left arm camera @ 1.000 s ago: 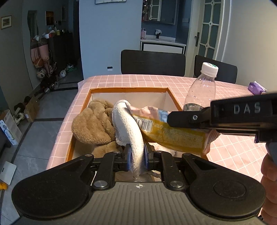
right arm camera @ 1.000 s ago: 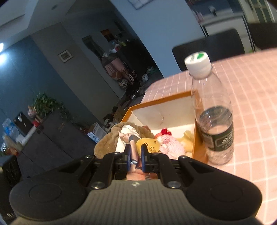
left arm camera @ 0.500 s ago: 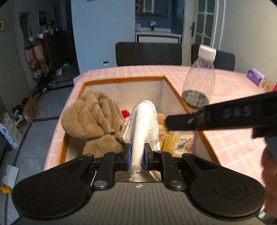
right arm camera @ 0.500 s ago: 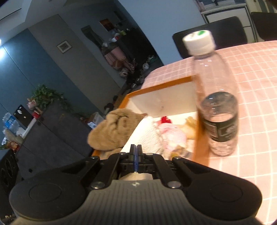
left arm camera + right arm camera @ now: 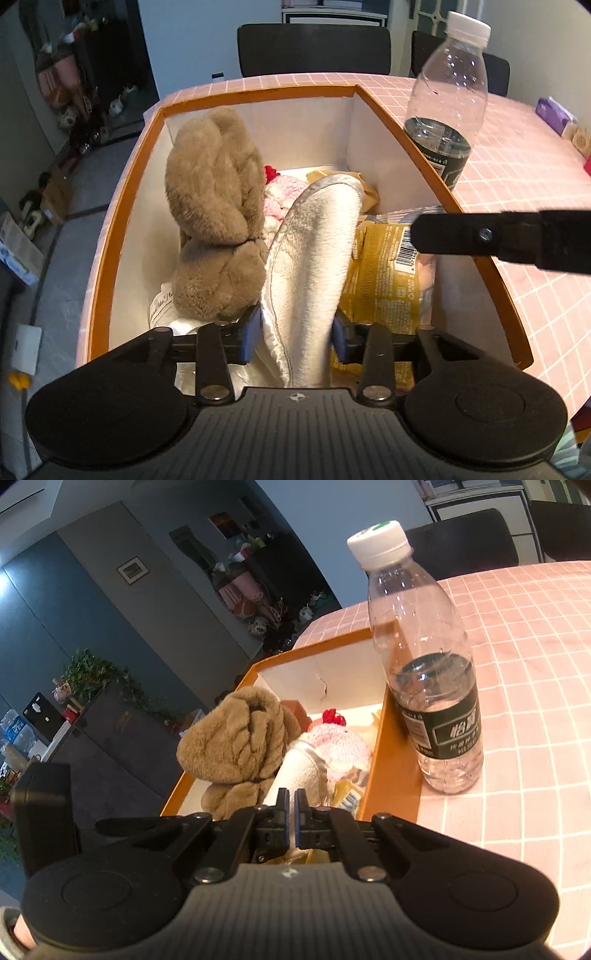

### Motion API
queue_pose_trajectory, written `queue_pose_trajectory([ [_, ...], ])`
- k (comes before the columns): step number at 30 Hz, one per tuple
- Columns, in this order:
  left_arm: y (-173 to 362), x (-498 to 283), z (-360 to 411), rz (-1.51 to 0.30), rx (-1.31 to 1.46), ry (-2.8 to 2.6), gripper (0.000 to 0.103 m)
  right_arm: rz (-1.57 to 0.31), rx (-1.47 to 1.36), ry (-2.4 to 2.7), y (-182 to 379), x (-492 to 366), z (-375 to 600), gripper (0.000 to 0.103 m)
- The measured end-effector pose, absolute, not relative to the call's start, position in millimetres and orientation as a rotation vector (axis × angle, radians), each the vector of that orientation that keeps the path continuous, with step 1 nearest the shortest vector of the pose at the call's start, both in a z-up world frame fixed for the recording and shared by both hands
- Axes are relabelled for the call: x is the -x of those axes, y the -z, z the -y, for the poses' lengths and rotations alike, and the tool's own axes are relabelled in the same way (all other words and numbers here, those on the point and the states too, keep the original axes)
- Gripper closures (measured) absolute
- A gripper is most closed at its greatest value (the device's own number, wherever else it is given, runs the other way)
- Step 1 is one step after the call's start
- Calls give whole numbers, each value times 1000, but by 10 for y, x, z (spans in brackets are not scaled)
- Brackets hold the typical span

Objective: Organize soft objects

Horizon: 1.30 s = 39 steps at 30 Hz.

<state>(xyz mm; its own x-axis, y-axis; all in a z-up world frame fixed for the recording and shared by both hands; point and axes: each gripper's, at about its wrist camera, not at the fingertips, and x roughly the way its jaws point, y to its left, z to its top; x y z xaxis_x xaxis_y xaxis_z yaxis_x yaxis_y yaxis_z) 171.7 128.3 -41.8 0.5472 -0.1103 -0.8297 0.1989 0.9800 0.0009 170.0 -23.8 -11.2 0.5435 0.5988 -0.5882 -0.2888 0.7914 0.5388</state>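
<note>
Fingers of my left gripper (image 5: 295,332) stand spread apart, one blue pad on each side of the white towel (image 5: 310,266), which rises between them and leans into the box; whether the pads touch the cloth I cannot tell. My right gripper (image 5: 291,821) is pinched almost shut, with only a thin slit between its blue pads, and I see nothing caught in that slit. In the left wrist view its black finger (image 5: 498,236) reaches in from the right, over the yellow snack packet (image 5: 384,280) that lies just right of the towel.

All of this sits inside the orange-rimmed box (image 5: 122,206) with white inner walls. Left of the towel I see the brown plush toy (image 5: 218,218), upright and pressed against the cloth, with something white and printed under its base. Behind the towel lies the pink knitted toy (image 5: 338,747) with a red tuft on top, touching both the plush and the towel.

Just outside the box's right wall, a clear water bottle (image 5: 428,664) with a white cap and dark label stands upright on the pink checked tablecloth (image 5: 535,664), partly filled. Farther off I see a purple tissue pack (image 5: 556,114) near the table's far right, and two dark chairs (image 5: 314,50) behind the table
</note>
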Motion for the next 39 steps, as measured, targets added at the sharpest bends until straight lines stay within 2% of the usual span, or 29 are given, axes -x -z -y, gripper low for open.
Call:
queue_pose_trajectory([
  [4,349,-1570,-1271,-939,-116,178,44,-816,-376,-552,48,-1620,267,99],
  [7,205,-1418,-1245,-892,-123,177,40,-792,-364,-562,-9,-1562,336,81],
  [8,150,-1364,-1239,-871,-124,177,40,-780,-359,-561,-46,-1534,367,68],
  [9,83,-1318,-1232,-850,-121,175,40,-766,-352,-558,-86,-1506,393,62],
  [11,-55,-1223,-1211,-800,-115,181,40,-737,-338,-555,-174,-1456,457,60],
  [13,-197,-1134,-1180,-747,-112,182,40,-713,-332,-556,-273,-1412,534,54],
  [14,-276,-1065,-1169,-705,-105,180,40,-699,-330,-555,-329,-1392,581,50],
  [17,-504,-874,-1127,-552,-78,168,40,-633,-291,-550,-532,-1290,707,46],
  [22,-767,-601,-974,-308,-42,138,40,-480,-180,-507,-882,-998,922,25],
  [24,-829,-540,-900,-235,-46,125,40,-412,-121,-497,-972,-843,984,14],
  [27,-830,-460,-763,-156,-53,101,38,-321,-13,-474,-1006,-608,1025,5],
  [28,-806,-436,-719,-130,-55,93,28,-301,18,-465,-988,-542,1030,5],
  [29,-777,-421,-674,-106,-70,75,23,-289,42,-454,-971,-492,1025,3],
  [32,-642,-345,-488,-51,-156,-7,19,-270,72,-406,-862,-364,1061,3],
  [33,-585,-348,-431,-48,-182,-28,15,-266,67,-387,-823,-339,1082,3],
  [39,-348,-336,-238,-88,-170,-91,7,-285,-21,-320,-596,-304,1183,3],
])
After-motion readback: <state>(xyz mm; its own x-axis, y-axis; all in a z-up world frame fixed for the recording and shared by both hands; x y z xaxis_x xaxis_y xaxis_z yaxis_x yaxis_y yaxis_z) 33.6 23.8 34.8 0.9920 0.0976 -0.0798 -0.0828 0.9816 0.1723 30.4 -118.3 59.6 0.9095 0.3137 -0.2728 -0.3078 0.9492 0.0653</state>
